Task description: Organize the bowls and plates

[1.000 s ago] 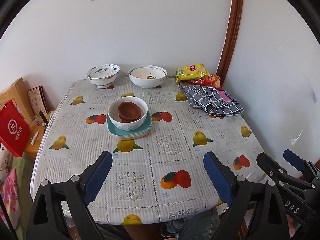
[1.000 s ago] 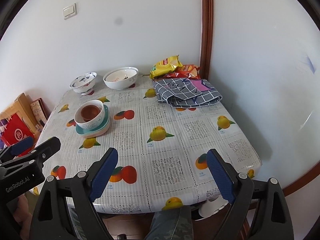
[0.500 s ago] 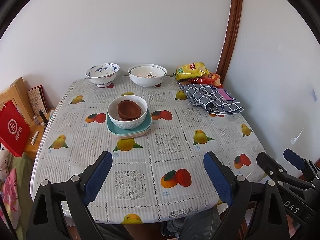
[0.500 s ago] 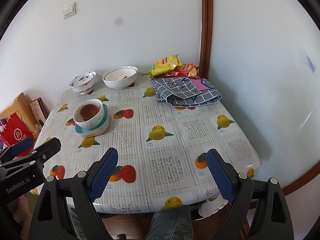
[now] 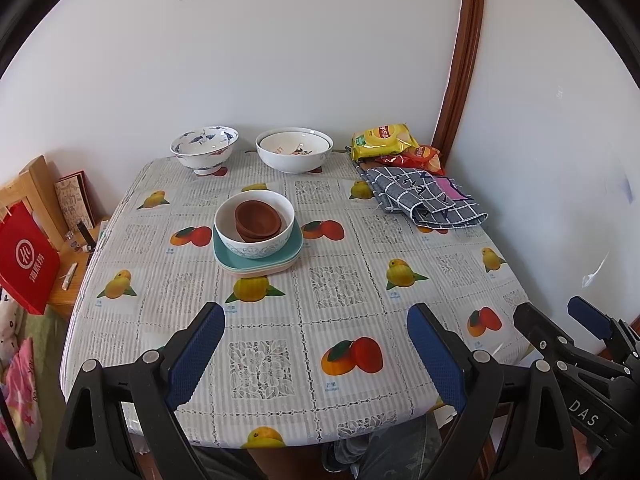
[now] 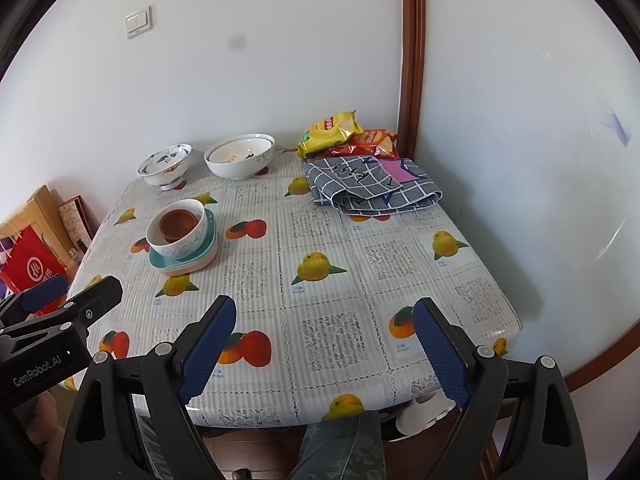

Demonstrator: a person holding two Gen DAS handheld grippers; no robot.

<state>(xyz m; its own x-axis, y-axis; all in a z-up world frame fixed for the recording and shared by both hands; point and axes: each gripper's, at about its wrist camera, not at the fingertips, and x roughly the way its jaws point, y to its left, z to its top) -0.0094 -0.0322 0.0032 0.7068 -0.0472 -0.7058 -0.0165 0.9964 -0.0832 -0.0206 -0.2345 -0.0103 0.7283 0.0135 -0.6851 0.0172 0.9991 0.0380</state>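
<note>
Stack [image 5: 256,240], mid-table: brown bowls nested in white bowl on teal and pink plates, judged done
Blue-patterned bowl [image 5: 205,151] and white bowl pair [image 5: 294,154], far edge by wall: apart from stack (likely still to gather)
Left gripper [image 5: 316,356], right gripper [image 6: 326,354]: jaws wide, empty, near table edge

Glossy plastic cover [image 5: 280,320] with fruit print and lace pattern over the desk. Glazed, shiny ceramic in the blue-patterned bowl [image 5: 205,152] and the white bowl [image 5: 294,155] at upper centre. Matt brown, clay-like small bowls [image 5: 258,221] nested in a glossy white bowl [image 5: 256,242] on smooth teal plates [image 5: 224,254]. Soft checked cloth [image 5: 424,200] at upper right, beside shiny foil snack bags [image 5: 384,142]. Matt black plastic claw arms, textured blue pads [image 5: 196,356]. Varnished wood trim [image 5: 460,56].
</note>
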